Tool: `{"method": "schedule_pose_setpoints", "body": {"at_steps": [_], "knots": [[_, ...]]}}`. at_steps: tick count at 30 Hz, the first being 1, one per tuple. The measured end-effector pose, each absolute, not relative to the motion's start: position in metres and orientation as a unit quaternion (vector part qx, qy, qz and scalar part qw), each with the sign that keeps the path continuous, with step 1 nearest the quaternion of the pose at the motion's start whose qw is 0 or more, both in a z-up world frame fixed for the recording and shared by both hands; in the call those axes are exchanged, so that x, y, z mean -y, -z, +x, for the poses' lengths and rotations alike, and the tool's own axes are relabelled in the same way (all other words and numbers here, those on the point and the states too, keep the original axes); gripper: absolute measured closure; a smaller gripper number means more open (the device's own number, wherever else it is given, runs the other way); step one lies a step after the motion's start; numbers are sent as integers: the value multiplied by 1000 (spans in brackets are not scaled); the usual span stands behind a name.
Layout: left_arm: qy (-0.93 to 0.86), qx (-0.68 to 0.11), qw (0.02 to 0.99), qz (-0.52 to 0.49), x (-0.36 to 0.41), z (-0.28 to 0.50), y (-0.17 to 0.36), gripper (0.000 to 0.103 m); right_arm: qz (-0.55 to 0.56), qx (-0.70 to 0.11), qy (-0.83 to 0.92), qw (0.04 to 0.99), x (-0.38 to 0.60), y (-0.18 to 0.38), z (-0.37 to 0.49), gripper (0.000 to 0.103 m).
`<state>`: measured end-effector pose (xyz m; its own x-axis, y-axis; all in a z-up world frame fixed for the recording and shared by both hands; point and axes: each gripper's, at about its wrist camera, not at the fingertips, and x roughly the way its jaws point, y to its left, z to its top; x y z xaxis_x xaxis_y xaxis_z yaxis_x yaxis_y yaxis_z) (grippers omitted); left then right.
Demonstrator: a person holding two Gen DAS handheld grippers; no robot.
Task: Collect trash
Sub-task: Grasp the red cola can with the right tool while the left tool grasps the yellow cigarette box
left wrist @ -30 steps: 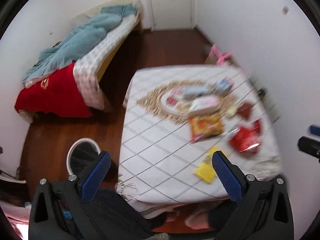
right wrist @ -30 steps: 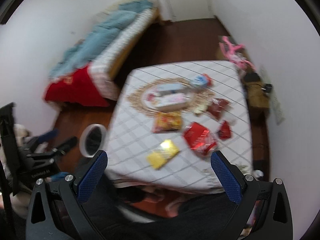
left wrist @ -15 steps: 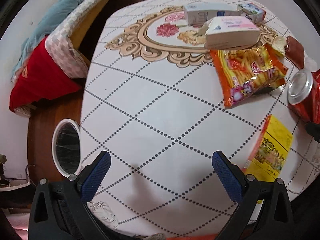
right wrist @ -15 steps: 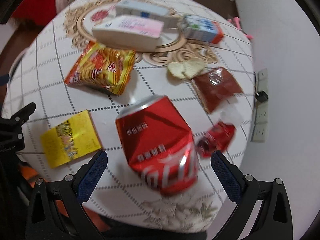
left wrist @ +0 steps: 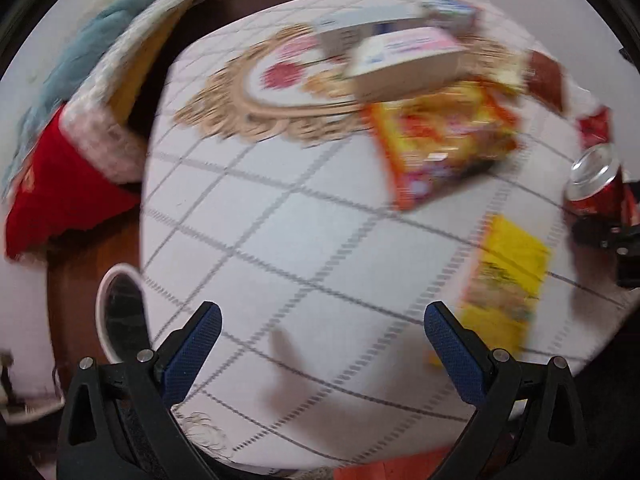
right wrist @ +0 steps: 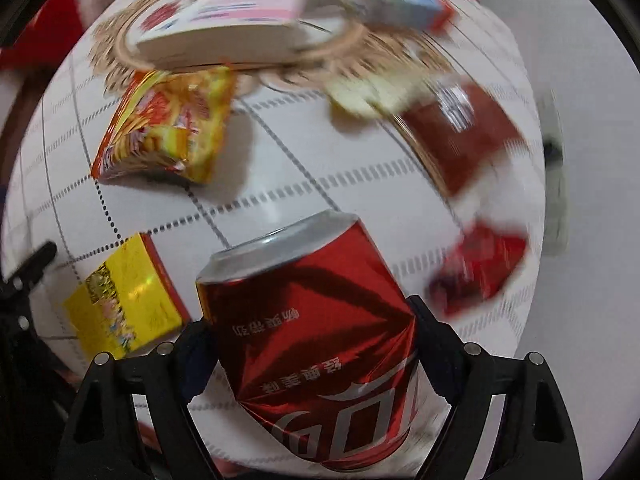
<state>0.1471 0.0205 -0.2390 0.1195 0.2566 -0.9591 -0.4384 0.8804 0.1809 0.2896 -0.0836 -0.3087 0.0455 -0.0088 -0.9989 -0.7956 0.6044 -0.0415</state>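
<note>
The right gripper has its jaws pressed against both sides of a dented red aluminium soda can, whose shiny wall is creased into sharp facets; the silver top rim points away from the camera. The can sits over the near right part of the table, which is covered in a white cloth with a dotted grey diamond grid.

The left gripper hangs over bare cloth with its blue ribbed pads spread wide, holding nothing.

A flat yellow glossy packet lies just left of the can. Beyond it is a puffy orange-yellow foil snack bag, and to the right a dark red wrapper and a crumpled bright red wrapper. White cardboard boxes rest on the round patterned centre. A round white-rimmed trash bin stands on the wooden floor beside the table's left edge.
</note>
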Motion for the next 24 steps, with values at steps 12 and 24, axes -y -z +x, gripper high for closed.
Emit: {"method": "schedule_pose_setpoints", "body": {"at_steps": [12, 24], "knots": [[-76, -668, 738, -53, 53, 212, 272, 10, -127, -701, -228, 664, 198, 337, 300, 16], [-238, -636, 704, -208, -15, 191, 258, 50, -153, -688, -262, 659, 195, 305, 283, 7]]}}
